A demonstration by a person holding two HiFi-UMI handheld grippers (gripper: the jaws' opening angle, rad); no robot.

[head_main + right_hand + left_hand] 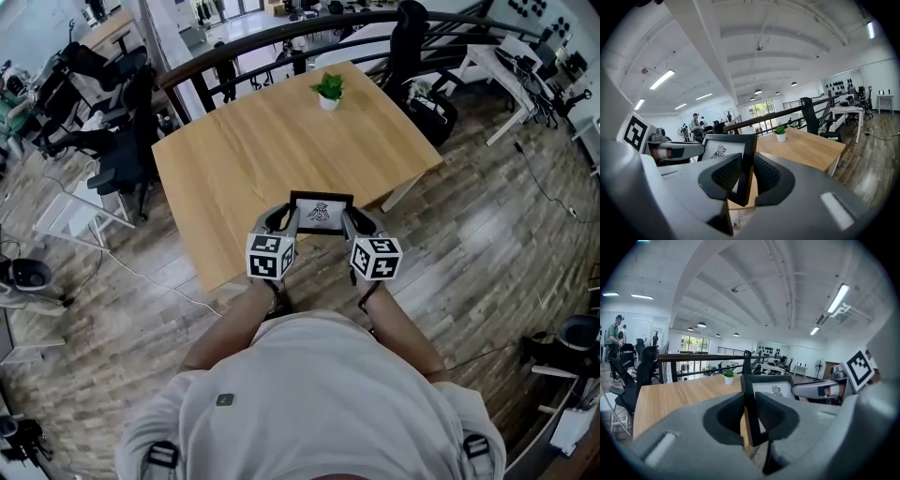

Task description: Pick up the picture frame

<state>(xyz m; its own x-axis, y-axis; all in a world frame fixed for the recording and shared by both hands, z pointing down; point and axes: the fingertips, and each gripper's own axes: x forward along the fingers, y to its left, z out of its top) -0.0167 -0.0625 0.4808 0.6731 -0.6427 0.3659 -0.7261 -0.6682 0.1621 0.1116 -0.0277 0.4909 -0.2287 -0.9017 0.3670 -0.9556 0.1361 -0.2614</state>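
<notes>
Black: one picture frame (pixel 321 214), two grippers (pixel 292 216) (pixel 349 217).

Open-plan office; white desk (pixel 509 77), black swivel chairs (pixel 124 172), strip lights (pixel 838 298).

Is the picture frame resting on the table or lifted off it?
Lifted. The left gripper and right gripper clamp the picture frame by its sides; its lower corner hangs free at the table edge.

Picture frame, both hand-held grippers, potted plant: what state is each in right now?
Picture frame: upright, picture side facing the person, held by both side edges at the table's near edge.
Left hand-held gripper: shut on the picture frame's left edge.
Right hand-held gripper: shut on the picture frame's right edge.
Potted plant: upright on the table's far side, untouched.
</notes>
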